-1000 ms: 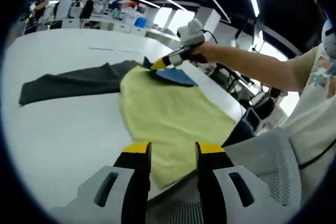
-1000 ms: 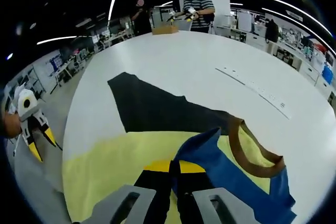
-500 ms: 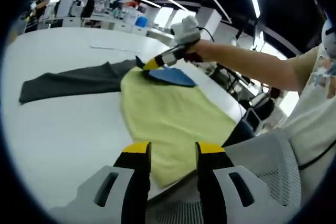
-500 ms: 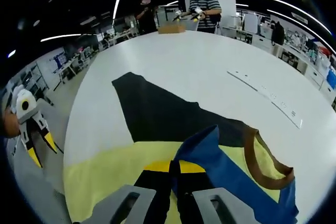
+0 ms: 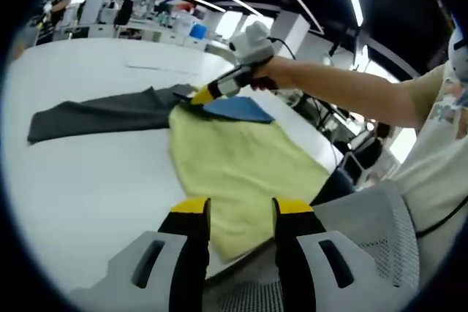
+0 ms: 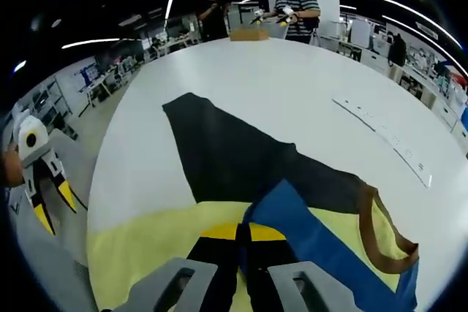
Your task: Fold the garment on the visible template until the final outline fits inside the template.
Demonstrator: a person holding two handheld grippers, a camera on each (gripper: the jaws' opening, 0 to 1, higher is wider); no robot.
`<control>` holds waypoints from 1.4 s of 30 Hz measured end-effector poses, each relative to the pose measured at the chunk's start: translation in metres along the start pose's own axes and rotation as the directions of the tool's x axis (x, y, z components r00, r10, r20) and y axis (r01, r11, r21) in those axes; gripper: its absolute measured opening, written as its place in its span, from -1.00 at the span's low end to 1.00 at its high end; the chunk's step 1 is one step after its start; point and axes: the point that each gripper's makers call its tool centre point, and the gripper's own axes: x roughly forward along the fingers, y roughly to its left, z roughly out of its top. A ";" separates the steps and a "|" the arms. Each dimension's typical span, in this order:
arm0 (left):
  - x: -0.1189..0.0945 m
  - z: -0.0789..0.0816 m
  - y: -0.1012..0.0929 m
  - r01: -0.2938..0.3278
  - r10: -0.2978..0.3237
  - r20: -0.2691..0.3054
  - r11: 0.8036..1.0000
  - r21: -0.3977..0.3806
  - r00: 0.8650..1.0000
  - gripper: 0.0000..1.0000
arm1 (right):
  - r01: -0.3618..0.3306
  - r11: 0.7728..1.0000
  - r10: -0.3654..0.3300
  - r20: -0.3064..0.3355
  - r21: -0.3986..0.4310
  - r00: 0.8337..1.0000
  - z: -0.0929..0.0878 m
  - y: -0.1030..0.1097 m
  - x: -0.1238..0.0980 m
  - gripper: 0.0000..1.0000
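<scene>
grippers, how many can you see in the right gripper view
2: the right gripper at the bottom, shut on the blue fabric, and the left gripper at the left edge, off the white table, jaws apart.

The garment (image 5: 241,155) I am folding is a yellow shirt with a blue panel (image 5: 238,107) and a brown-trimmed neck opening (image 6: 384,228). It lies spread on the white table (image 5: 80,173), its near hem reaching the table edge by my seat. My right gripper (image 6: 243,233) pinches the blue part at its corner, jaws closed on the cloth, lifting that edge just above the yellow body (the blue fold stands up like a small peak). Under the far end lies the dark grey template (image 6: 234,155), a long flat sheet stretching away across the table, partly covered by the shirt.
</scene>
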 end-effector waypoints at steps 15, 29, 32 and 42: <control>0.001 -0.001 0.001 -0.002 0.002 -0.005 1.000 -0.003 1.000 -0.39 | 0.005 1.000 -0.006 0.037 0.017 0.999 0.000 0.003 -0.006 -0.82; 0.002 -0.005 0.003 -0.005 0.005 -0.031 1.000 0.001 0.999 -0.38 | 0.057 0.994 -0.069 0.143 0.089 0.987 -0.003 -0.019 -0.051 -0.74; 0.002 -0.007 0.003 -0.007 0.007 -0.038 1.000 -0.001 0.999 -0.38 | 0.068 0.993 -0.082 0.160 0.094 0.984 -0.005 -0.022 -0.063 -0.74; 0.002 -0.006 0.003 -0.016 0.016 -0.038 1.000 0.002 0.999 -0.38 | 0.103 0.987 -0.124 0.181 0.120 0.976 -0.022 -0.036 -0.090 -0.72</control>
